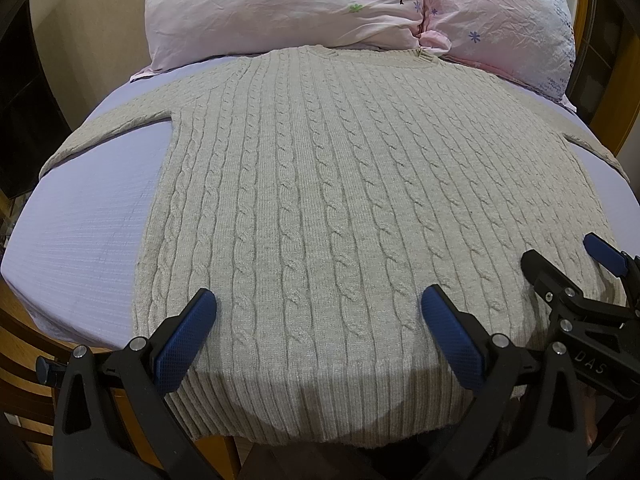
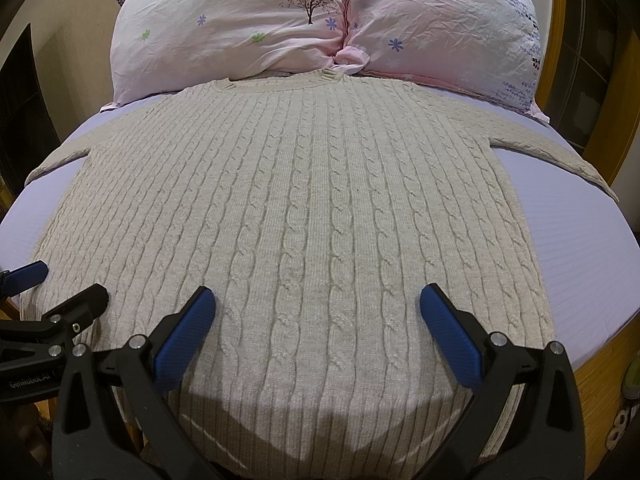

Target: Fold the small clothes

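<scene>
A beige cable-knit sweater (image 1: 320, 184) lies flat and spread out on the bed, collar toward the pillows, sleeves out to both sides, ribbed hem hanging over the near edge. It also fills the right wrist view (image 2: 304, 208). My left gripper (image 1: 319, 304) is open and empty, just above the sweater's lower left part near the hem. My right gripper (image 2: 318, 304) is open and empty above the lower right part. The right gripper also shows at the right edge of the left wrist view (image 1: 568, 272); the left gripper shows at the left edge of the right wrist view (image 2: 60, 292).
The bed has a pale lilac sheet (image 1: 88, 208), also seen in the right wrist view (image 2: 580, 240). Two pink floral pillows (image 1: 280, 4) (image 2: 440, 20) lie at the head, touching the collar. A wooden bed frame (image 2: 600, 392) runs along the sides.
</scene>
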Demonstrator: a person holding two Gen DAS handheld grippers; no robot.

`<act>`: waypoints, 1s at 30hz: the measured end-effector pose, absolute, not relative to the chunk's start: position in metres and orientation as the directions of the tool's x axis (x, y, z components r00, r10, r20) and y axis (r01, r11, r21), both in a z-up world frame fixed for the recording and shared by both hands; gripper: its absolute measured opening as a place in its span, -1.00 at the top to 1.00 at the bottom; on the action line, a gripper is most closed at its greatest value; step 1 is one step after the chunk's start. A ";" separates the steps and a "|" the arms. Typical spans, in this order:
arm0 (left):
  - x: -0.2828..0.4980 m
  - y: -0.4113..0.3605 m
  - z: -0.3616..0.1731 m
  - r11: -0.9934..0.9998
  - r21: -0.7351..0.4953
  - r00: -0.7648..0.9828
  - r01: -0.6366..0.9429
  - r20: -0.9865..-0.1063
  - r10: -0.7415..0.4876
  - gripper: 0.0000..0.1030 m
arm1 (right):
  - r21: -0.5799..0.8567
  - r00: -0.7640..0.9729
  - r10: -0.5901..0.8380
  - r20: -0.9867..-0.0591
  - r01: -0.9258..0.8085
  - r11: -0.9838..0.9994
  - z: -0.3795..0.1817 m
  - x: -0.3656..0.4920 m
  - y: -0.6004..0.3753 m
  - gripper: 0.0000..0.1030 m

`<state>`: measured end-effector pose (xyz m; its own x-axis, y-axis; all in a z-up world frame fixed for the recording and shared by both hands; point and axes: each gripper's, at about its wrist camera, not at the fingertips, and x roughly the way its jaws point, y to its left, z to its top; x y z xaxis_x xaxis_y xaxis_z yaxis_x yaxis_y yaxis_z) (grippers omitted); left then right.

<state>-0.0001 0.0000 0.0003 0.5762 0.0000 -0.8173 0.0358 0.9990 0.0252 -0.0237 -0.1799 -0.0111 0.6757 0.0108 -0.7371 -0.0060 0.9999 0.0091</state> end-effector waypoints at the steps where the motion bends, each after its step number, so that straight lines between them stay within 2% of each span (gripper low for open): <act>1: 0.000 0.000 0.000 0.999 0.025 0.576 0.036 -0.817 0.000 -0.97 | 0.009 0.676 0.011 -0.737 -0.006 1.000 -0.011 -0.024 -0.180 -0.97; 26: 0.000 0.000 0.000 0.999 0.025 0.578 0.035 -0.816 0.000 -0.97 | 0.008 0.677 0.011 -0.736 -0.007 1.000 -0.013 -0.026 -0.179 -0.97; 30: -0.003 0.000 0.000 0.999 0.028 0.601 0.035 -0.799 0.001 -0.97 | 0.019 0.706 0.080 -0.704 -0.094 0.995 -0.013 -0.026 -0.184 -0.97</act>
<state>-0.0033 -0.0001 -0.0004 0.6013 0.0012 -0.7990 0.0347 0.9990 0.0277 -0.0262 -0.1843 -0.0133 0.7058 0.0800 -0.7039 -0.0938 0.9954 0.0191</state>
